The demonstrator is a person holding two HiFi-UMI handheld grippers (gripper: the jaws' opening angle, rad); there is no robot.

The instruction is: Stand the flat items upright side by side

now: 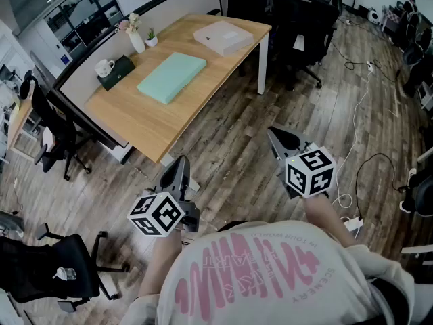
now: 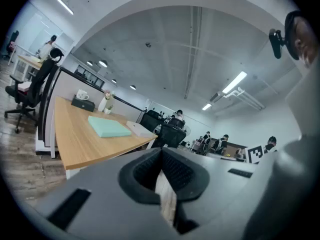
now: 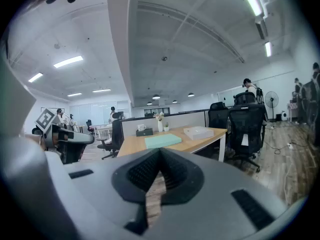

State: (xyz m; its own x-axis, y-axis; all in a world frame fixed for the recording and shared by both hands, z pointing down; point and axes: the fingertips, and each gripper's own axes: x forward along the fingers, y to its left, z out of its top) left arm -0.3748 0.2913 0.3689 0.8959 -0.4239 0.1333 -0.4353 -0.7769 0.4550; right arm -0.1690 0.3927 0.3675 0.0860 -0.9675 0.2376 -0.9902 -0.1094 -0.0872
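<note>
Left gripper (image 1: 180, 168) and right gripper (image 1: 277, 138) are both empty, jaws pressed together, and held over the wood floor (image 1: 233, 151), well apart from the desk (image 1: 145, 124). On the desk, at 11 o'clock from the grippers, a mint-green flat box (image 1: 172, 77) lies flat. A white flat box (image 1: 224, 37) lies flat at its 1 o'clock, apart from it.

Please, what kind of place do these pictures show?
Most likely an open-plan office: a long wooden desk with a divider panel behind it, black swivel chairs beside it, and strip lights on a high ceiling.
</note>
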